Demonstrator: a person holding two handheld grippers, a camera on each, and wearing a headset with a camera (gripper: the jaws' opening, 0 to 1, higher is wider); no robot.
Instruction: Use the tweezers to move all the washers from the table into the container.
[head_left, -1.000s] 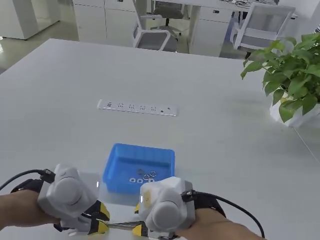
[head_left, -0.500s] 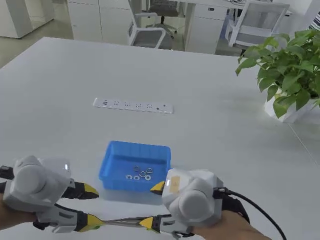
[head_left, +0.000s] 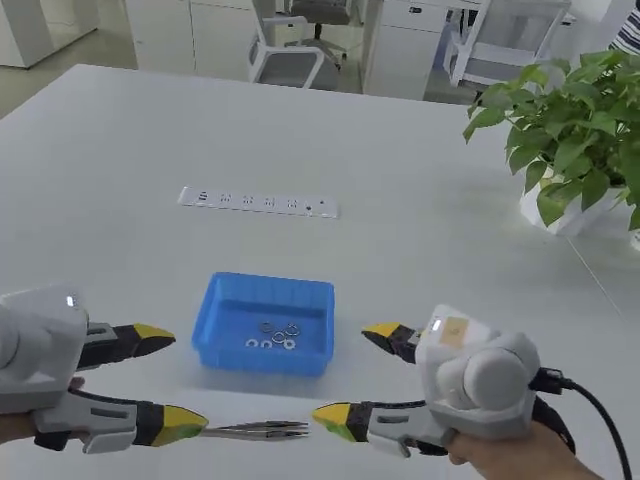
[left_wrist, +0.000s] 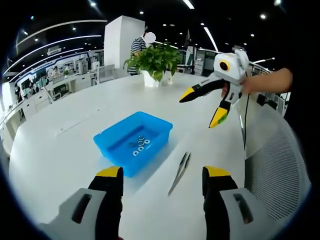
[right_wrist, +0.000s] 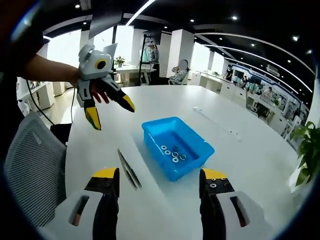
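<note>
- Currently, two grippers are seen: the left gripper and the right gripper, each with its jaws spread wide and nothing held.
- One pair of tweezers is laid flat on the table between the two lower fingertips, gripped by neither.
- One blue container is set just beyond the fingertips; about five washers are counted inside.

My left gripper: grey-white rounded housing, black jaws, yellow tips. My right gripper: same build, tan sticker on top, black cable off rear.
</note>
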